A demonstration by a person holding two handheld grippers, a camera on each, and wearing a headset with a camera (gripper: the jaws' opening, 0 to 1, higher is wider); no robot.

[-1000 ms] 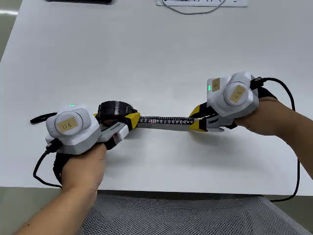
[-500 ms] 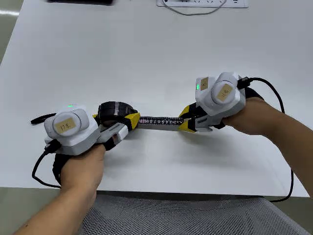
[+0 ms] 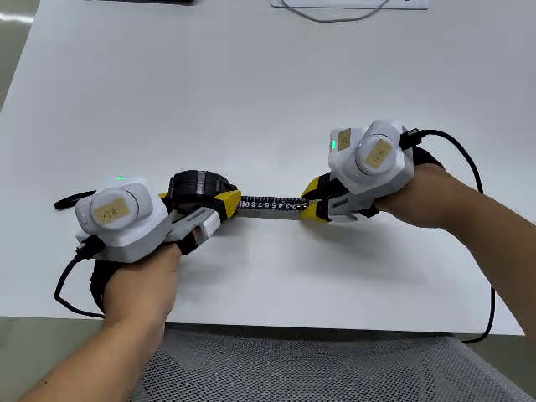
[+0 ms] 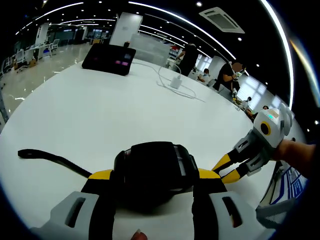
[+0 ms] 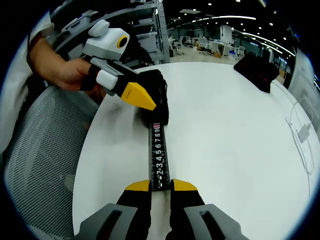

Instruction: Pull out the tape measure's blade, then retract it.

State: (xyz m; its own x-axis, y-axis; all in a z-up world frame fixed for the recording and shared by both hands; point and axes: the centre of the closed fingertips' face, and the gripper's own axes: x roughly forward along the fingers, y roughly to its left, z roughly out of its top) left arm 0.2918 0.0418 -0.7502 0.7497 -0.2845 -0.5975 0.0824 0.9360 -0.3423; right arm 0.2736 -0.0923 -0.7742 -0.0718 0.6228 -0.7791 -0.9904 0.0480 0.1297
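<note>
L gripper (image 3: 212,214) clamps tape measure (image 3: 198,188) case on white table (image 3: 251,84). Blade (image 3: 270,204) (numbers showing) runs toward 3 o'clock, its end pinched betw. R gripper (image 3: 311,203) jaws.

Right gripper (image 5: 161,186) clamped on blade (image 5: 158,150)

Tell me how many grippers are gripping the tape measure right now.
2. The left gripper clamps the black case; the right gripper pinches the blade at its free end.
</note>
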